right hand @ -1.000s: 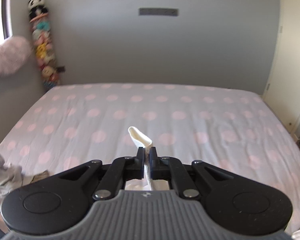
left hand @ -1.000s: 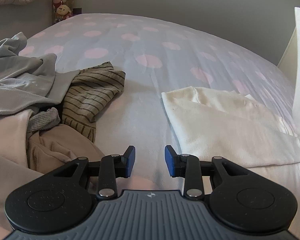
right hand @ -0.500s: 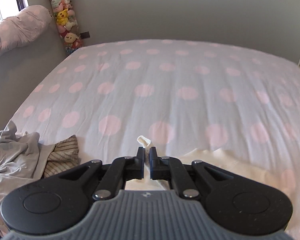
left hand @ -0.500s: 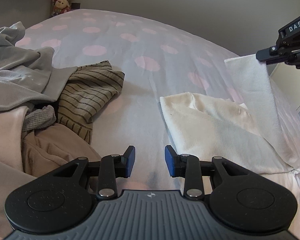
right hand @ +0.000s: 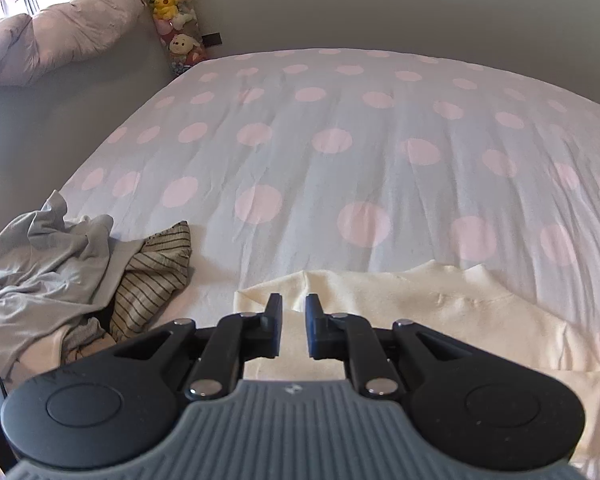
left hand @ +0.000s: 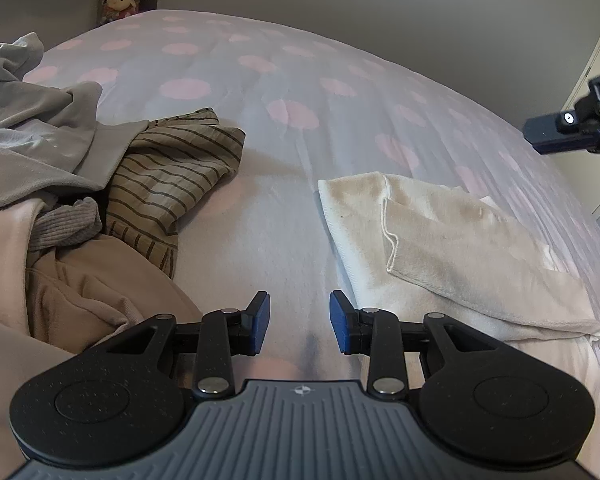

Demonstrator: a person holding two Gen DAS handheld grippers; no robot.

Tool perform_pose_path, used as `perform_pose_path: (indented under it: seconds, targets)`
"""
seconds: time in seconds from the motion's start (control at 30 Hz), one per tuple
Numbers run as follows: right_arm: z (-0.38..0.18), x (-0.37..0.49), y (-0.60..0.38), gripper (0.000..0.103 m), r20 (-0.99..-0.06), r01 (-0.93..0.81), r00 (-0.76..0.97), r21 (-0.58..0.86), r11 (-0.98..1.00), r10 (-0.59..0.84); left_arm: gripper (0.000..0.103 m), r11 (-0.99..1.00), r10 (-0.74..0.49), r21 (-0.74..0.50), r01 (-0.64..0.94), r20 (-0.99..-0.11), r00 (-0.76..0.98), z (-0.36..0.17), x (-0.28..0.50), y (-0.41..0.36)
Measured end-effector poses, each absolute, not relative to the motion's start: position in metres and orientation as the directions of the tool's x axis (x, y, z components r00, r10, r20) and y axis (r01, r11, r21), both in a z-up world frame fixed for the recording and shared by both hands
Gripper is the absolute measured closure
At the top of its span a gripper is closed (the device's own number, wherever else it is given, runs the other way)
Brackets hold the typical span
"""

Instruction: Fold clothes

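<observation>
A cream garment (left hand: 452, 248) lies folded flat on the dotted bed sheet (left hand: 260, 80), right of centre in the left wrist view. My left gripper (left hand: 299, 322) is open and empty, low over the sheet just left of the garment's near edge. My right gripper (right hand: 293, 326) is open with a narrow gap and empty, hovering over the cream garment (right hand: 440, 312). Part of the right gripper's body shows at the right edge of the left wrist view (left hand: 576, 128).
A heap of unfolded clothes lies at the left: a grey garment (left hand: 32, 136), a striped olive one (left hand: 172, 176), a beige one (left hand: 92, 304). They also show in the right wrist view (right hand: 60, 272). A pillow (right hand: 48, 36) and plush toys (right hand: 172, 12) are at the far left.
My right gripper lowered the lifted cream flap onto the garment and opened, letting it go. The flap now lies folded over. My left gripper stayed open in place.
</observation>
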State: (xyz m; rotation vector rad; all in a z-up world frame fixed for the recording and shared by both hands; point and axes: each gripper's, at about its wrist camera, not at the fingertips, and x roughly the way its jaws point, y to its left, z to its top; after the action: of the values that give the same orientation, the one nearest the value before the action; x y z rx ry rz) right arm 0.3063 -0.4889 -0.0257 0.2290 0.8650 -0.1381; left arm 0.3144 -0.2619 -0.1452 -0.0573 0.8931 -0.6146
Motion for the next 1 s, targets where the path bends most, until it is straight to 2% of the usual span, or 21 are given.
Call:
perform_pose_path:
  seconds: [0.17, 0.23, 0.37, 0.5, 0.67, 0.9, 1.0]
  targets:
    - [-0.019, 0.265, -0.523, 0.088, -0.782, 0.236, 0.618, 0.082, 0.968, -0.084, 0.07, 0.814, -0.55, -0.321, 0.485, -0.694, 0.465, -0.142, 0.313, -0.265]
    - [-0.017, 0.239, -0.547, 0.086, -0.783, 0.269, 0.609, 0.056, 0.962, -0.124, 0.064, 0.808, -0.561, -0.331, 0.487, -0.686, 0.463, -0.141, 0.313, -0.266]
    - [-0.022, 0.183, -0.595, 0.083, -0.772, 0.372, 0.6, 0.036, 0.927, -0.21, 0.064, 0.803, -0.57, -0.34, 0.489, -0.678, 0.465, -0.14, 0.313, -0.27]
    - [-0.049, 0.122, -0.63, 0.082, -0.756, 0.483, 0.597, 0.072, 0.872, -0.269, 0.06, 0.788, -0.595, -0.373, 0.49, -0.665, 0.452, -0.14, 0.311, -0.276]
    - [-0.092, 0.061, -0.645, 0.082, -0.699, 0.571, 0.614, 0.073, 0.818, -0.366, 0.059, 0.785, -0.59, -0.337, 0.52, -0.663, 0.461, -0.145, 0.305, -0.29]
    - [-0.145, 0.041, -0.644, 0.082, -0.624, 0.576, 0.638, 0.0, 0.817, -0.45, 0.059, 0.782, -0.591, -0.311, 0.54, -0.643, 0.486, -0.147, 0.298, -0.294]
    - [-0.159, 0.045, -0.643, 0.079, -0.593, 0.568, 0.67, 0.021, 0.823, -0.447, 0.059, 0.792, -0.585, -0.309, 0.527, -0.63, 0.511, -0.144, 0.298, -0.295]
